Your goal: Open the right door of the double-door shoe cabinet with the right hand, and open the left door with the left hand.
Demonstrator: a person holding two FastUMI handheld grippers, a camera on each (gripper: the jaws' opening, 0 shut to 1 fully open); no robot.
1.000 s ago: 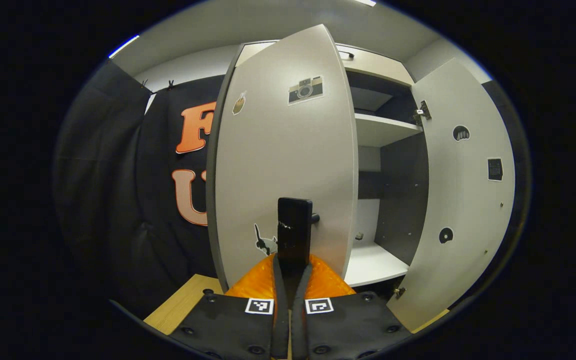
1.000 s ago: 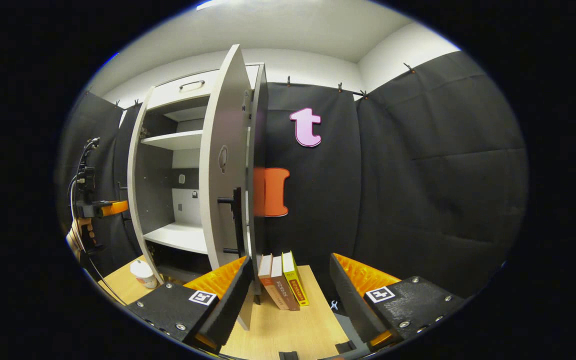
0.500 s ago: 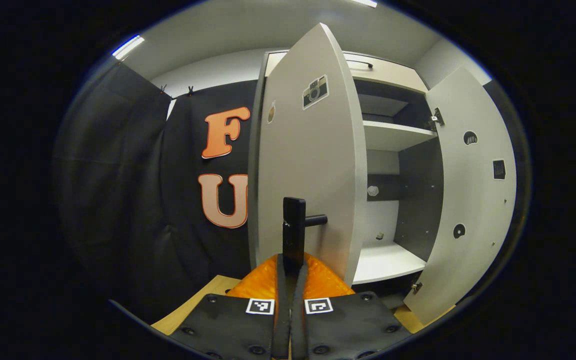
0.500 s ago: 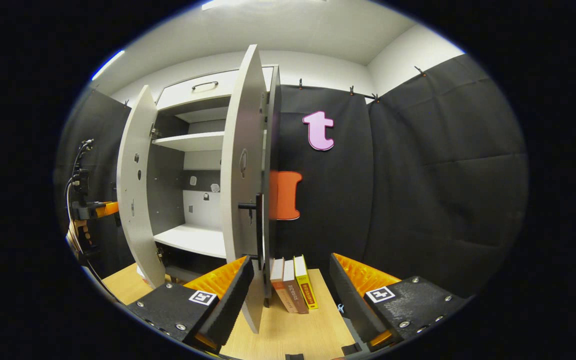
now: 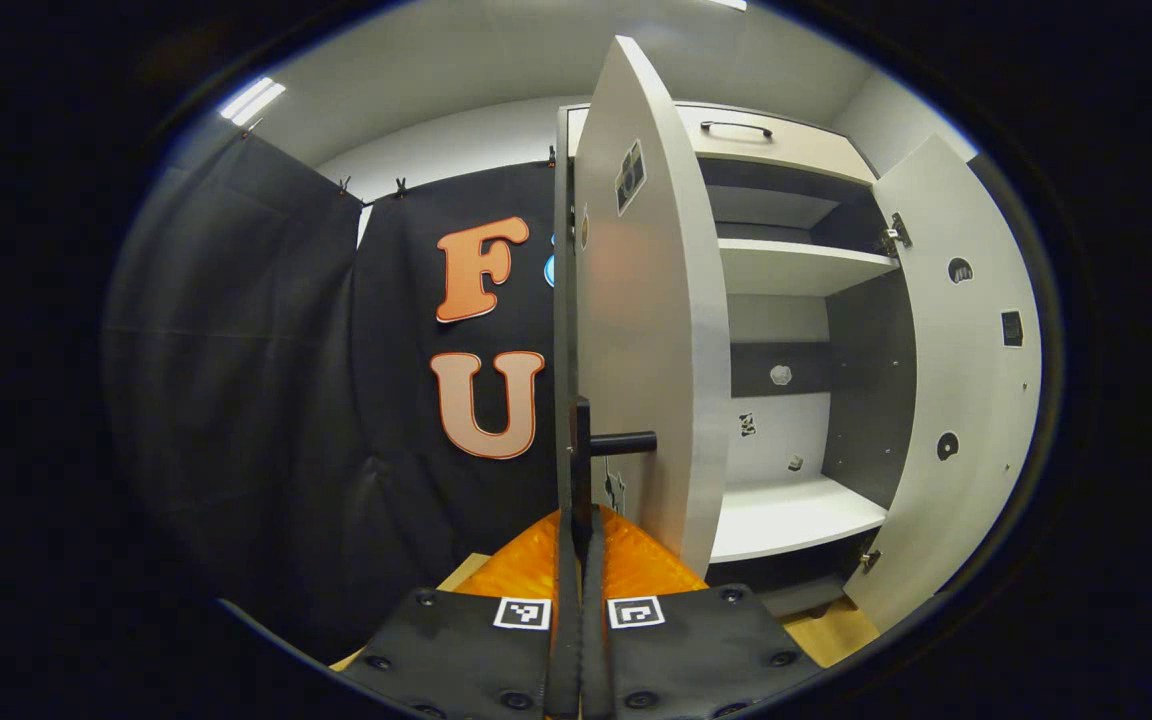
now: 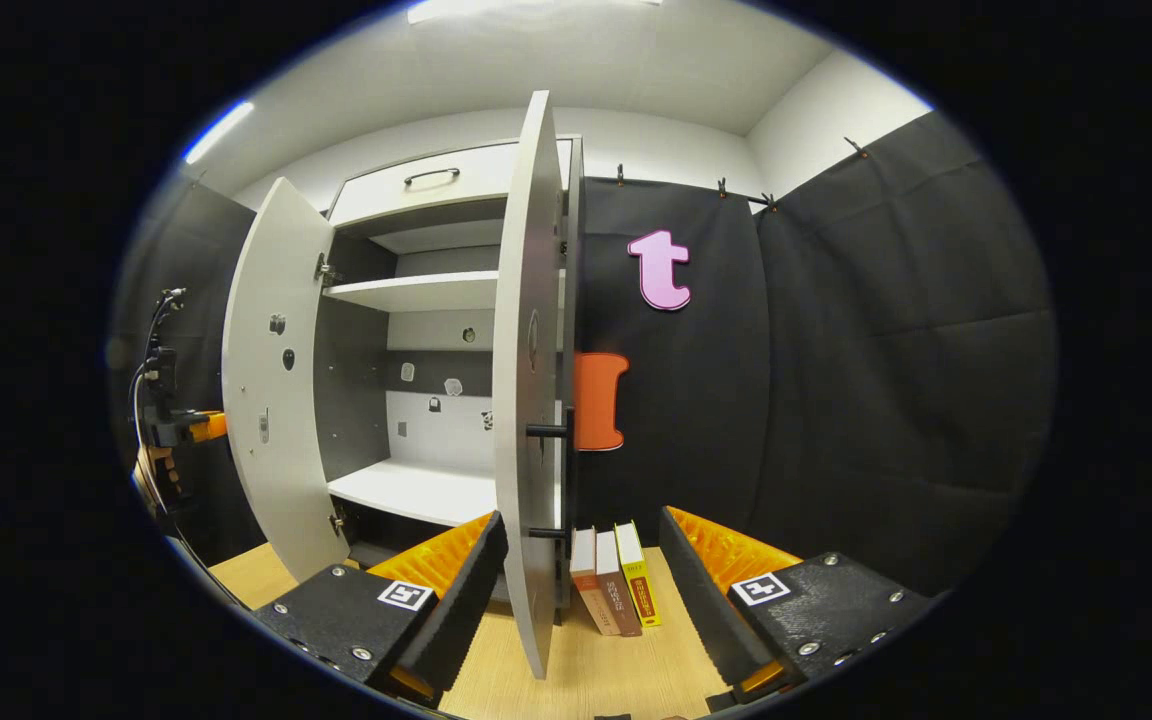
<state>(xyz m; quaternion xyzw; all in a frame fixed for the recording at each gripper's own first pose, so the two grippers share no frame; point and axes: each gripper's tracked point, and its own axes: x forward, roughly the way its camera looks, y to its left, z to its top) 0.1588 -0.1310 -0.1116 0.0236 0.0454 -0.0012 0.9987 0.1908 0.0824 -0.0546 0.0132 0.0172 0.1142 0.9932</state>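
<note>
The right claw [image 6: 576, 575] gapes wide around the swung-out right door's [image 6: 526, 400] lower edge, above upright books [image 6: 616, 585].

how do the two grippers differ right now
The left gripper is shut on the left door's handle; the right gripper is open and holds nothing. The left door rides in the left one's grip, while the right door stands free between the right one's fingers. Both face the cabinet.

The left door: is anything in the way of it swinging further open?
Nothing visible blocks it. The left tool is shut on the left door's handle, and beyond the left door hangs just the booth's black cloth wall; how near that is, I cannot tell.
</note>
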